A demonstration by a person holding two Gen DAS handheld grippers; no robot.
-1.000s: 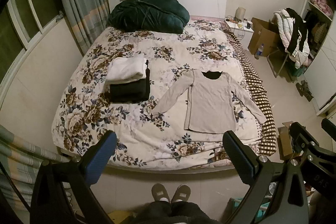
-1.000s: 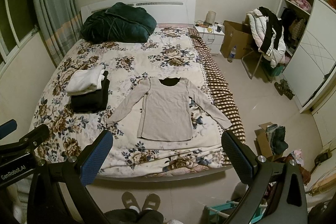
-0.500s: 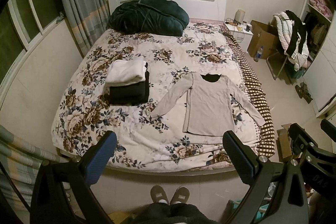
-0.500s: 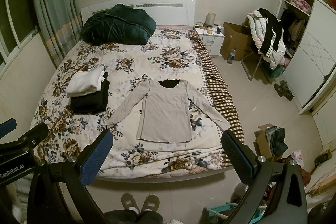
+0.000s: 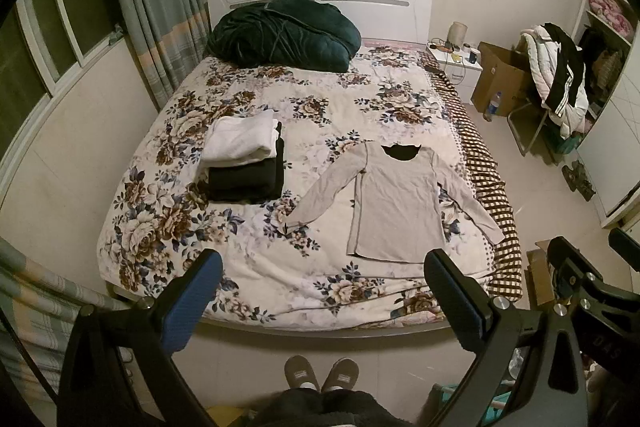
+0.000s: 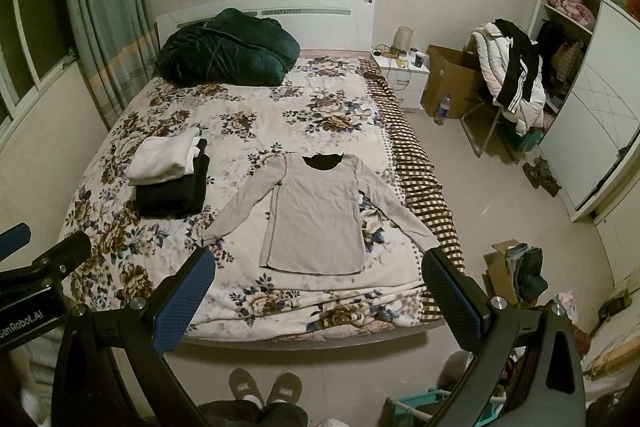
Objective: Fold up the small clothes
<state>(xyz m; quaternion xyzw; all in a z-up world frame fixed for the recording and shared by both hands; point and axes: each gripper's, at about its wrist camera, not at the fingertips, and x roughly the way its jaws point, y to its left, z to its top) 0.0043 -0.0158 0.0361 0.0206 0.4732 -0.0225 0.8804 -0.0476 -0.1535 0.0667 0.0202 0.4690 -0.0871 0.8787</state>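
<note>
Shirt (image 5: 396, 203) lies flat on the bed (image 5: 256, 267), near a folded pile (image 5: 244, 163) (white over black). Both grippers' fingers (image 5: 192, 301) (image 6: 450, 293) gape wide, empty. Slippers (image 5: 320, 379) below are part hidden.

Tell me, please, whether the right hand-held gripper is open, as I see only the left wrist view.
Observer: Yes. The right hand-held gripper is open and empty, held over the foot of the bed.
Operator: Thank you. What is in the box on the floor to my right?
Observer: The box holds a pile of dark clothes; some look like denim.
Operator: Is there any marking on the left hand-held gripper?
Observer: Yes. The right wrist view shows the side of the left hand-held gripper, with a white label reading GenRobot.AI.
</note>
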